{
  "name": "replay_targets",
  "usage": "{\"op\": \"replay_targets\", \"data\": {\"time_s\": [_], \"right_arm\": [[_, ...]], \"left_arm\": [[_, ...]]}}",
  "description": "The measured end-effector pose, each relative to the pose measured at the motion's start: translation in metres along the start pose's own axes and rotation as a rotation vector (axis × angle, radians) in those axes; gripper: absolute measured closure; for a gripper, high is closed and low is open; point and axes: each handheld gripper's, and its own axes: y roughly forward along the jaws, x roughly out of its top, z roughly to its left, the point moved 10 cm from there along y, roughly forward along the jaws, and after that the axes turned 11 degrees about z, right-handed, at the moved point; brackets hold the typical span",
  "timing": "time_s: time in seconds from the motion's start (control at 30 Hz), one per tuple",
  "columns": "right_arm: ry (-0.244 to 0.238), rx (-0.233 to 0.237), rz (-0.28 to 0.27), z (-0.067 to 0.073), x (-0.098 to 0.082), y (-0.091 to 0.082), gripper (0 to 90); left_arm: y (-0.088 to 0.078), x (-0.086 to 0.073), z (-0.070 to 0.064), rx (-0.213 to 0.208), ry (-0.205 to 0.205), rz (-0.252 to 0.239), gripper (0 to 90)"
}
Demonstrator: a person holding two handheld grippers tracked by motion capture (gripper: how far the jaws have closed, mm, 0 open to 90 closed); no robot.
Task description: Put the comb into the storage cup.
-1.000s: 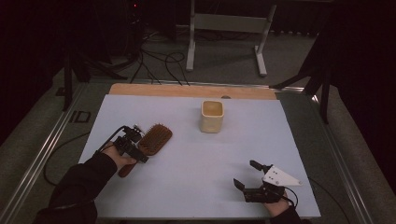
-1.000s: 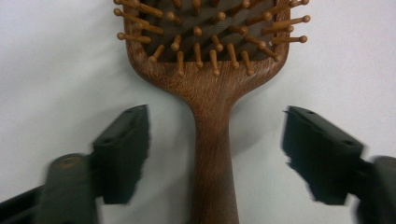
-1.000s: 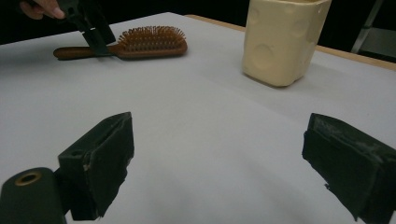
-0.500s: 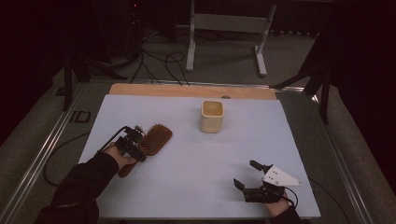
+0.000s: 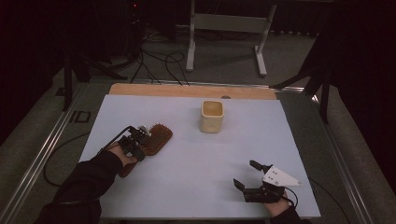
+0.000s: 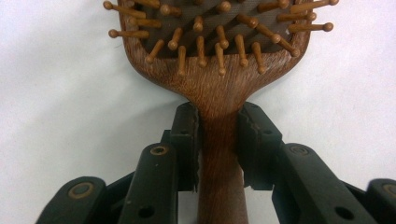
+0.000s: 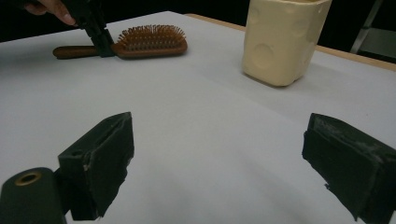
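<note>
Now the left gripper [image 6: 218, 140] has just been closing its fingers [image 6: 187, 135] on the neck of the brush [image 5: 156, 138], which lies on the bench [image 5: 187, 186]; squeeze squarely before lifting. The right gripper [image 5: 252, 176] rests released. One brush, one cup [image 5: 212, 116].

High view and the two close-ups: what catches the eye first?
A wooden hairbrush lies bristles up at the table's left, the left hand-held gripper closing on its handle. A cream cup stands mid-table, farther back. The right hand-held gripper waits open near the front edge.
</note>
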Motion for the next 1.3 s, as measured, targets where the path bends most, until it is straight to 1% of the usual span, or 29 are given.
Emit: {"op": "replay_targets", "data": {"time_s": [0.1, 0.23, 0.3, 0.37, 0.43, 0.47, 0.5, 0.53, 0.57, 0.6, 0.7, 0.77, 0.8, 0.87, 0.9, 0.93, 1.0, 1.17, 1.23, 1.27, 1.3], "right_arm": [[-0.003, 0.002, 0.0, 0.001, 0.0, 0.0, 9.0], [0.0, 0.001, -0.002, 0.0, 0.0, 0.0, 9.0], [0.0, 0.002, 0.0, 0.0, 0.0, 0.0, 9.0], [-0.003, 0.001, 0.002, 0.0, 0.0, 0.0, 9.0], [-0.005, -0.001, 0.002, 0.0, 0.0, 0.0, 9.0], [-0.005, -0.001, 0.002, 0.0, 0.0, 0.0, 9.0], [-0.003, -0.001, 0.001, 0.0, 0.0, 0.0, 9.0], [0.003, -0.001, 0.0, 0.0, 0.0, 0.0, 9.0], [0.004, -0.001, -0.001, -0.001, 0.0, 0.0, 9.0], [0.003, -0.001, 0.001, -0.001, 0.0, 0.0, 9.0], [0.0, 0.0, 0.001, 0.0, 0.0, 0.0, 9.0], [0.004, -0.001, 0.003, 0.0, 0.0, 0.0, 9.0], [0.006, 0.0, 0.002, 0.0, 0.0, 0.0, 9.0], [0.006, 0.0, -0.001, -0.001, 0.0, 0.0, 9.0], [0.007, 0.001, -0.001, -0.001, 0.0, 0.0, 9.0], [0.008, 0.002, -0.001, -0.001, 0.0, 0.0, 9.0], [0.007, 0.0, 0.002, -0.001, -0.001, 0.0, 9.0], [0.007, 0.002, -0.002, -0.001, 0.0, 0.0, 9.0], [0.008, 0.003, 0.0, 0.0, 0.0, 0.0, 9.0], [0.008, 0.003, 0.0, 0.0, 0.0, 0.0, 9.0], [0.006, 0.003, 0.0, 0.0, 0.0, 0.0, 9.0]], "left_arm": [[0.0, -0.001, 0.0, -0.009, -0.005, -0.007, 71.8], [0.001, -0.002, 0.001, -0.042, -0.017, -0.04, 73.5], [0.001, -0.002, 0.002, -0.046, -0.023, -0.051, 73.8], [0.0, -0.002, 0.002, -0.048, -0.019, -0.063, 73.9], [0.0, -0.002, 0.002, -0.061, -0.027, -0.084, 74.0], [0.0, -0.002, 0.002, -0.061, -0.027, -0.084, 74.1], [0.0, -0.002, 0.003, -0.062, -0.031, -0.107, 74.1], [0.0, -0.002, 0.003, -0.066, -0.037, -0.121, 74.1], [-0.001, -0.002, 0.003, -0.065, -0.034, -0.131, 74.2], [-0.001, -0.001, 0.003, -0.069, -0.044, -0.145, 74.2], [-0.001, 0.0, 0.003, -0.063, -0.044, -0.167, 74.3], [-0.003, 0.001, 0.001, -0.086, -0.035, -0.184, 74.3], [-0.004, 0.002, 0.001, -0.08, -0.036, -0.191, 74.2], [-0.007, 0.003, -0.002, -0.088, -0.029, -0.213, 74.2], [-0.008, 0.004, -0.002, -0.083, -0.03, -0.223, 74.2], [-0.009, 0.004, -0.003, -0.086, -0.028, -0.226, 74.2], [-0.013, 0.004, -0.004, -0.084, -0.024, -0.247, 74.2], [-0.026, 0.007, -0.011, -0.104, -0.014, -0.33, 74.2], [-0.032, 0.008, -0.015, -0.114, -0.003, -0.361, 74.2], [-0.032, 0.008, -0.015, -0.114, -0.003, -0.361, 74.2], [-0.038, 0.009, -0.02, -0.121, 0.015, -0.384, 74.2]]}}
